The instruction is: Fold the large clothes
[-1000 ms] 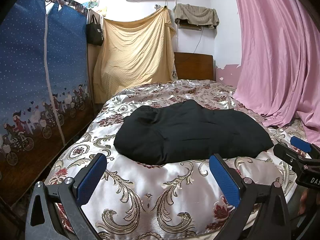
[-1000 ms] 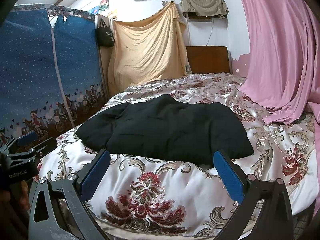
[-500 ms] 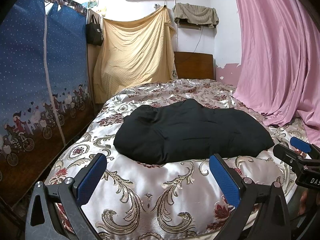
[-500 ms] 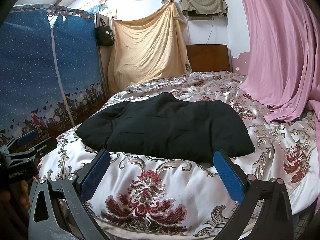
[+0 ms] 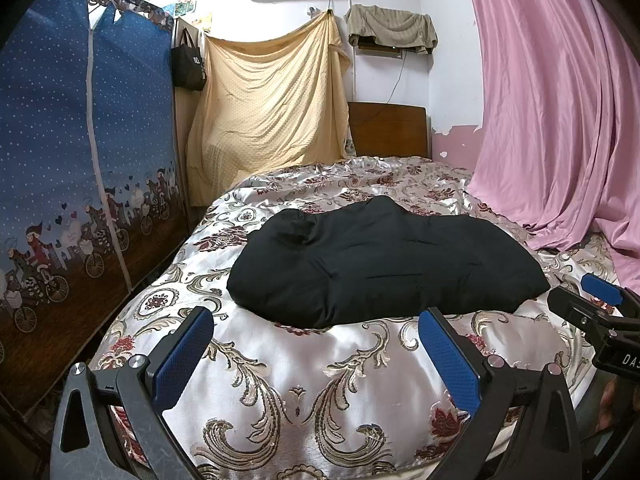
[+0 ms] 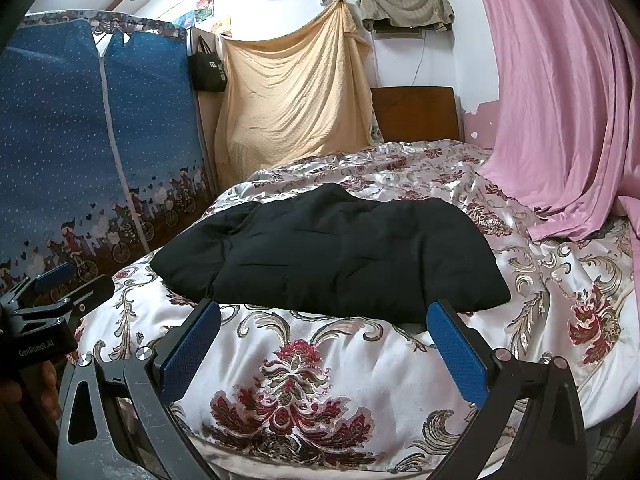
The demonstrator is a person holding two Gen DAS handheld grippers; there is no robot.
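Grippers both wide apart and holding nothing, that's the picture right now. Left gripper (image 5: pixel 316 344) hovers over the foot of the bed, blue pads (image 5: pixel 182 354) spread with bare satin showing between them, jaws fully open. Right gripper (image 6: pixel 324 344) does the same alongside, its blue fingertips (image 6: pixel 456 356) splayed, nothing between them but the bedspread (image 6: pixel 300 380).

Black padded garment (image 5: pixel 380 264) lies in a folded, lumpy bundle across the middle of the bed, sitting at twelve o'clock from the left gripper, just past its pad tips and not touching them. From the right wrist view the same garment (image 6: pixel 332 256) spreads from about eleven to one o'clock, its near edge just beyond the fingertips.

Over at three o'clock in the left view, the right gripper's body pokes in at the bed's edge; at nine o'clock in the right view, the left one shows, with a hand (image 6: pixel 24 392) under it.

Around the room: pink curtain (image 5: pixel 560 120) at two o'clock draping onto the bed, yellow sheet (image 5: pixel 268 108) hung at twelve, blue fabric wardrobe (image 5: pixel 80 140) at ten, wooden headboard (image 5: pixel 388 132) behind the bed.
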